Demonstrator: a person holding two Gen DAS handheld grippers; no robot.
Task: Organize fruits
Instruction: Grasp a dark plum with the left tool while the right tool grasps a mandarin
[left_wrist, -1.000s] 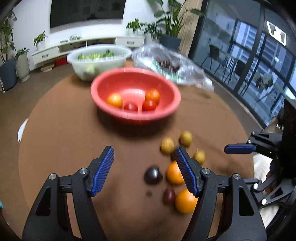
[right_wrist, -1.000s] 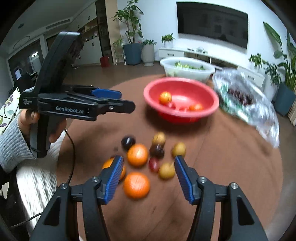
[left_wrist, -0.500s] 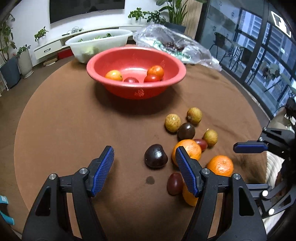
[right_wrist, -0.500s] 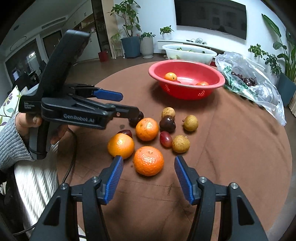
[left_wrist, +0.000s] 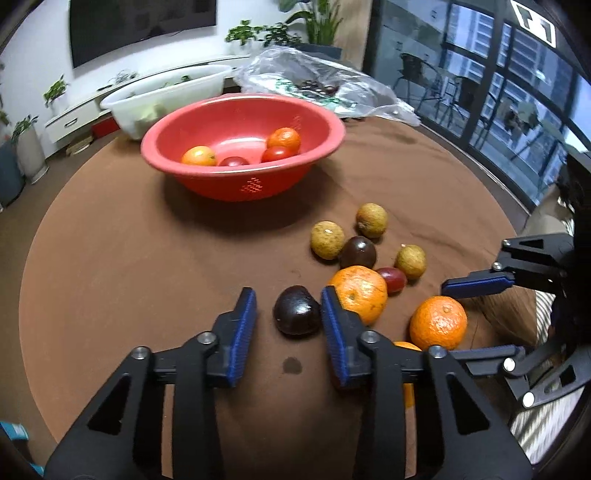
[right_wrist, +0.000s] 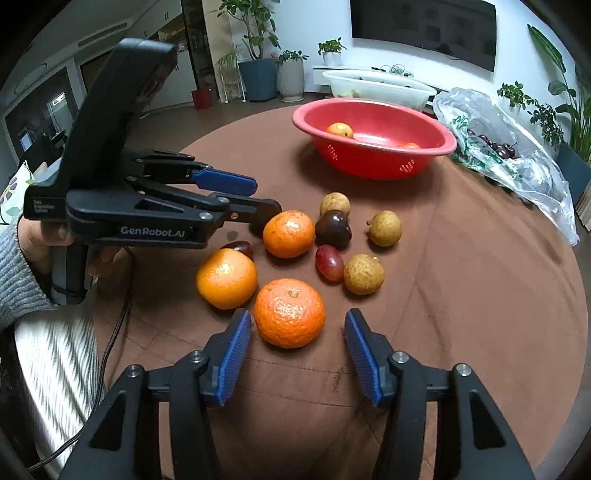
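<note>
Left wrist view puts your left gripper (left_wrist: 289, 310) nearest, its fingers (left_wrist: 242, 332) closing around a dark plum (left_wrist: 297, 310) that sits on the counter (left_wrist: 147, 266); a narrow gap shows on the left side and the right pad looks just beside or barely touching the fruit, so no firm pinch is visible. Right behind that right finger lies an orange (left_wrist: 360, 291), and further right another orange (left_wrist: 437, 322), with your right gripper's blue pads showing at the frame's edge. Right wrist view shows your right gripper (right_wrist: 297, 345) with its fingers (right_wrist: 232, 354) also closing, spread on either side of a mandarin (right_wrist: 289, 312) but clear of it on both sides. Just left of the mandarin rests a smooth orange (right_wrist: 226, 277); beyond it a red grape (right_wrist: 328, 261), a second dark plum (right_wrist: 332, 228) and three brownish longans (right_wrist: 364, 274) cluster close together, several touching. Your left hand (right_wrist: 40, 236), in a grey knitted sleeve (right_wrist: 16, 280), grips the other tool's handle at left. Farther back stands a red bowl (right_wrist: 373, 162) holding oranges and tomatoes, then a white tub (right_wrist: 373, 86) of greens and a clear plastic bag (right_wrist: 509, 147) with dark cherries.
</note>
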